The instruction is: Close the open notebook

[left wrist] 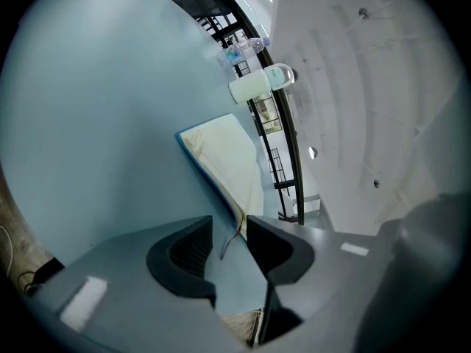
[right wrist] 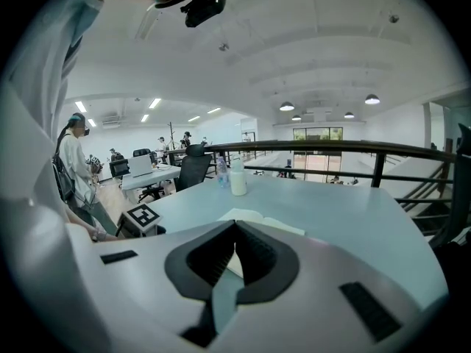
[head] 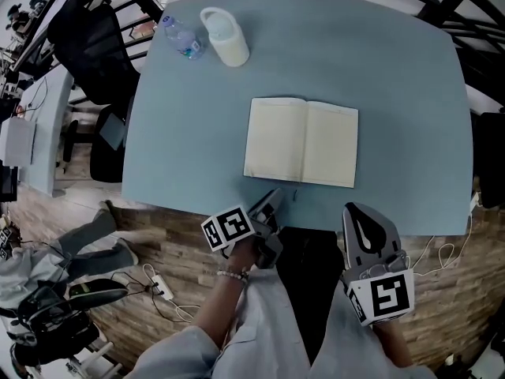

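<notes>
At the far left of the table (head: 394,77) you have a clear plastic bottle (head: 180,38) lying next to a white cup (head: 225,36), the two just beside each other and well apart from everything else.

The notebook (head: 301,141) lies open and flat in the middle of the table, both cream pages facing up and the spine running from near to far. Its near edge sits close to the table's near edge.

Your left gripper (head: 271,204) is at that near edge, its tips over the tabletop just short of the left-hand page's near edge. Its jaws stand wide apart and press on nothing. Looking along them, you see bare tabletop in the gap and a thin ribbon (left wrist: 234,237) trailing out of the book's near edge; whether the ribbon actually lies between the pads you cannot tell from here.

Your right gripper (head: 364,219) is further right, its tip over the near rim of the table, near the right-hand page's near corner but apart from it. Its jaws are closed together, with nothing between them.
</notes>
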Motion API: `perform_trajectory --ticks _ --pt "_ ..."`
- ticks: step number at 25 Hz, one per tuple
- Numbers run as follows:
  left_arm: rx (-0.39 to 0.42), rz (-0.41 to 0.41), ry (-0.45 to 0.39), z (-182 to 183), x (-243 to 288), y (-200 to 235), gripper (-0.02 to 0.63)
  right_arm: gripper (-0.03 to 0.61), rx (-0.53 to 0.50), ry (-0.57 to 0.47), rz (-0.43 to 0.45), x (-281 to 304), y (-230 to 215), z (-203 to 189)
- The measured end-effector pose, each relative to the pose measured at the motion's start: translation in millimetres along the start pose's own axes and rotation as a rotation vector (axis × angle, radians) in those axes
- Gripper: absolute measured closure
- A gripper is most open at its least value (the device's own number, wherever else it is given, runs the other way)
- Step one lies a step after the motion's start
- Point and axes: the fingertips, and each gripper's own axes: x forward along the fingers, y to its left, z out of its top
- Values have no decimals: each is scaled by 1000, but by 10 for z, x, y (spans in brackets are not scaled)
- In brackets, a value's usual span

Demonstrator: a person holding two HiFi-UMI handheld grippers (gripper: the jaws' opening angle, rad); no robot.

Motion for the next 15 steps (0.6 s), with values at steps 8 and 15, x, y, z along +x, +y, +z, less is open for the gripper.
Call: perform_trajectory --ticks 8,15 --pt "-26 -27 -9 116 128 -52 491 577 8 7 -14 43 -26 31" --pt "-74 -48 -26 212 224 -97 491 577 10 8 -22 34 -116 61"
